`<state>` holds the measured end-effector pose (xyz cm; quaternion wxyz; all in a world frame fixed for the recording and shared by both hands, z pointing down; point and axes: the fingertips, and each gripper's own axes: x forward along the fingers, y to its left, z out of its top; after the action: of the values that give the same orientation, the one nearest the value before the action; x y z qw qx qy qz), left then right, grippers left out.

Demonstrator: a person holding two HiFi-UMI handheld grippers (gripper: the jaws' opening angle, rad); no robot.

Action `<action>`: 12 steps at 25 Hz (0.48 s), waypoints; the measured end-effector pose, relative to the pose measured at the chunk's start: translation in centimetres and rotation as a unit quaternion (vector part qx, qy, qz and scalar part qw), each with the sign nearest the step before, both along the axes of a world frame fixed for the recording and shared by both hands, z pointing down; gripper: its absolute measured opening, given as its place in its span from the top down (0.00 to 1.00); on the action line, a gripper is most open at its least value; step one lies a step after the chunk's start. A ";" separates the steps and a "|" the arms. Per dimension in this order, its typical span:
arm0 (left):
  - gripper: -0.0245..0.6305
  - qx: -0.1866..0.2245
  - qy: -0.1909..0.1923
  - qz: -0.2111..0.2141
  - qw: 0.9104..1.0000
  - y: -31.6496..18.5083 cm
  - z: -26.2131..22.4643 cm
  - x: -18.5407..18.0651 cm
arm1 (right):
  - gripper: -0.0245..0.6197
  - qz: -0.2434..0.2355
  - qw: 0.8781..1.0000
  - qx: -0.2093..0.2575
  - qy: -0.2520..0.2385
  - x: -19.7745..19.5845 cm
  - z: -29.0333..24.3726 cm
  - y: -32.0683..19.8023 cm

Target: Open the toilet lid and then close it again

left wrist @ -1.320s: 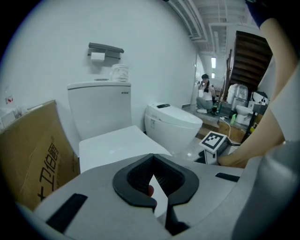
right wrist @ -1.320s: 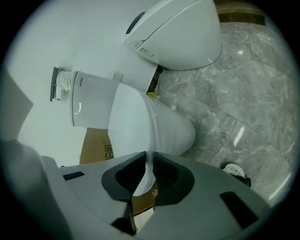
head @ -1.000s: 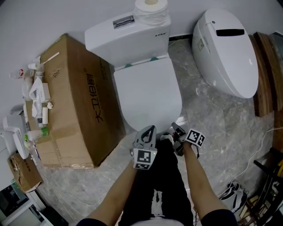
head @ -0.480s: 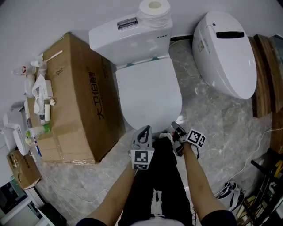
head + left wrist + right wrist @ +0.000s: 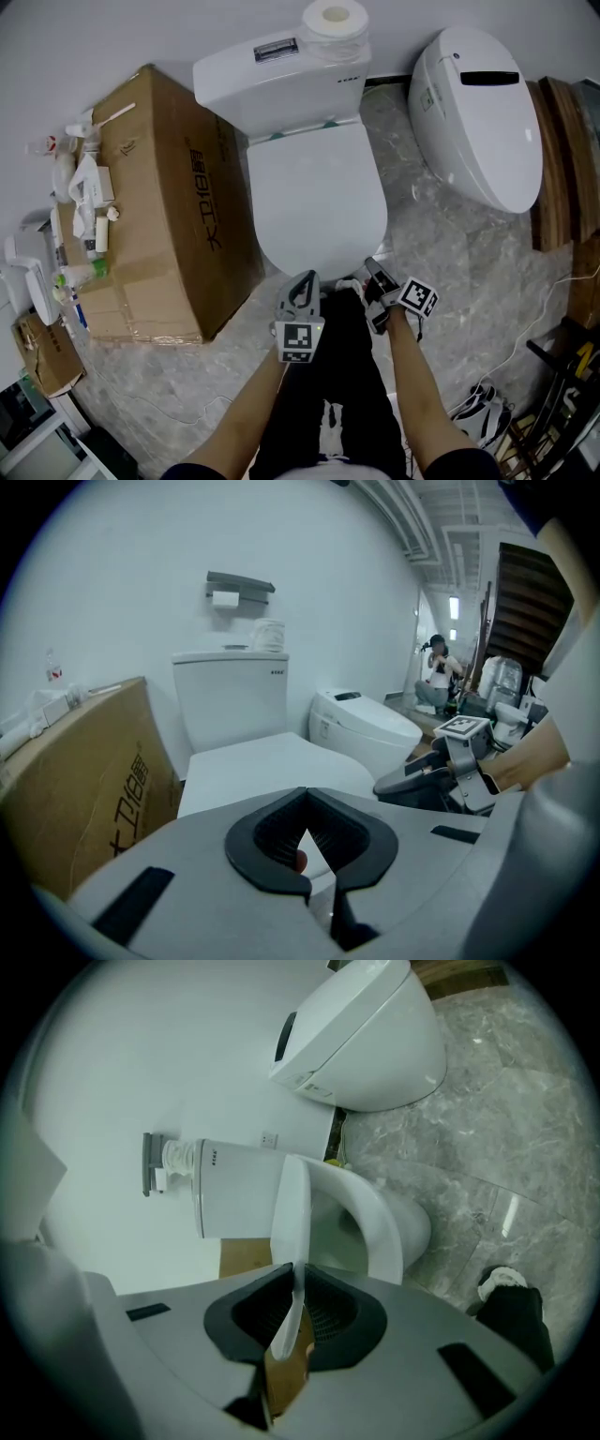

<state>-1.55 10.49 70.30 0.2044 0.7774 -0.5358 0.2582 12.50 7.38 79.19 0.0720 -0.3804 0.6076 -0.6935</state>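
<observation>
The white toilet lid [image 5: 317,202] lies over the bowl in front of the tank [image 5: 272,80]. My right gripper [image 5: 375,281] is at the lid's front rim, right of centre, and is shut on it. In the right gripper view the thin lid edge [image 5: 289,1241] runs between the pads, raised off the bowl [image 5: 380,1232] so that a gap shows. My left gripper [image 5: 302,292] hovers just in front of the lid's front edge, shut with nothing in it. The left gripper view shows the lid top [image 5: 272,766] beyond its closed jaws and the right gripper [image 5: 412,782] to the right.
A large cardboard box [image 5: 159,197] stands tight against the toilet's left side, with small toiletries [image 5: 84,206] on its far edge. A second white toilet [image 5: 478,112] lies to the right, wooden boards [image 5: 562,159] beyond it. A paper roll [image 5: 336,23] sits on the tank.
My right gripper has risen a little with the lid's front edge in it. The left gripper has drifted slightly up and stayed shut.
</observation>
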 end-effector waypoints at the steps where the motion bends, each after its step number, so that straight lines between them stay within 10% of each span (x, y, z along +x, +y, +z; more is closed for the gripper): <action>1: 0.96 0.000 0.003 0.001 1.000 0.0 -0.2 0.1 | 0.91 -0.003 1.000 0.007 0.000 0.0 -0.4 -0.2; 12: 0.88 -0.005 0.010 -0.005 1.000 -0.8 -3.9 -0.3 | 0.90 0.012 1.000 -0.002 -0.020 -0.7 -5.4 -1.9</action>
<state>-1.82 9.71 66.42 0.2151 0.7762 -0.5366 0.2516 11.80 5.46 73.79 0.0919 -0.3738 0.6001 -0.7012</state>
